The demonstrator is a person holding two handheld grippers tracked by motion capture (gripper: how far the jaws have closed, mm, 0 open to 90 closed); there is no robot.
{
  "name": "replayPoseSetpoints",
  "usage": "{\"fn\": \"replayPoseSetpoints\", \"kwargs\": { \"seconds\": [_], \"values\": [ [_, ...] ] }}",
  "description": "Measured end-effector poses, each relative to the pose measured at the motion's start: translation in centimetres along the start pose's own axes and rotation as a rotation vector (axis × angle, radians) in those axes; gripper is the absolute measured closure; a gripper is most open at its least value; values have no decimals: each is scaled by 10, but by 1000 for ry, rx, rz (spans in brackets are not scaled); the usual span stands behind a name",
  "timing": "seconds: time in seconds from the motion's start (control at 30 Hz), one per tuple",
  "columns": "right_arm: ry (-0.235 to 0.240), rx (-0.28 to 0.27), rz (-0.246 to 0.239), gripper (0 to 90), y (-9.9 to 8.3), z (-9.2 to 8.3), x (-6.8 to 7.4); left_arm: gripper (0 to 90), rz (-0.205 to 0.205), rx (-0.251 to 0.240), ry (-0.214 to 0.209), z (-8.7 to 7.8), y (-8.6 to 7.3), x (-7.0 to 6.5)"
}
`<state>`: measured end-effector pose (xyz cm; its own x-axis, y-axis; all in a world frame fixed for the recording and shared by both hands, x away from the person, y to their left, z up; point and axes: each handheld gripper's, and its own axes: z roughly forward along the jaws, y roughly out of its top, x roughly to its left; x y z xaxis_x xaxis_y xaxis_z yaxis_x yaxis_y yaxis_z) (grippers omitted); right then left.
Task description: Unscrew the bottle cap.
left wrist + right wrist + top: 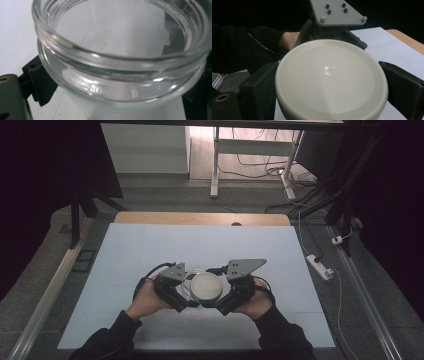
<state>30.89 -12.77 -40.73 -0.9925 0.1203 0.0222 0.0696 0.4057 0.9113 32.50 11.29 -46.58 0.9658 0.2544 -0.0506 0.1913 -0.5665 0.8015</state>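
Jar: clear glass, open threaded mouth, sits clamped between our left tool's black jaws, one jaw on each side of the neck in the left gripper view. Lid: round, off-white, small embossed mark at its centre, pinched edge-on by our right tool, jaws tight against both sides of its rim. In the high view we see the lid face-up between the two tools, above the near-middle of the white worktop, jar just left of it and partly under it. Can't tell whether lid touches jar mouth. Both hands come in from the near edge, dark sleeves.
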Motion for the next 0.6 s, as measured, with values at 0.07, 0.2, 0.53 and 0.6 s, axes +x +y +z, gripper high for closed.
{"fn": "replayPoseSetpoints", "kwargs": {
  "seconds": [0.07,0.2,0.53,0.6],
  "values": [
    [-7,0,-1,72,-1,0,1,79,-9,0,14,-1,0,2],
    [-20,0,8,72,-1,0,4,79,-39,-17,38,-2,-1,5],
    [-45,-11,33,72,-3,1,13,79,-79,-40,102,-9,0,14],
    [-52,-11,29,72,-4,0,15,79,-88,-49,108,-10,1,16]
  ]
}}
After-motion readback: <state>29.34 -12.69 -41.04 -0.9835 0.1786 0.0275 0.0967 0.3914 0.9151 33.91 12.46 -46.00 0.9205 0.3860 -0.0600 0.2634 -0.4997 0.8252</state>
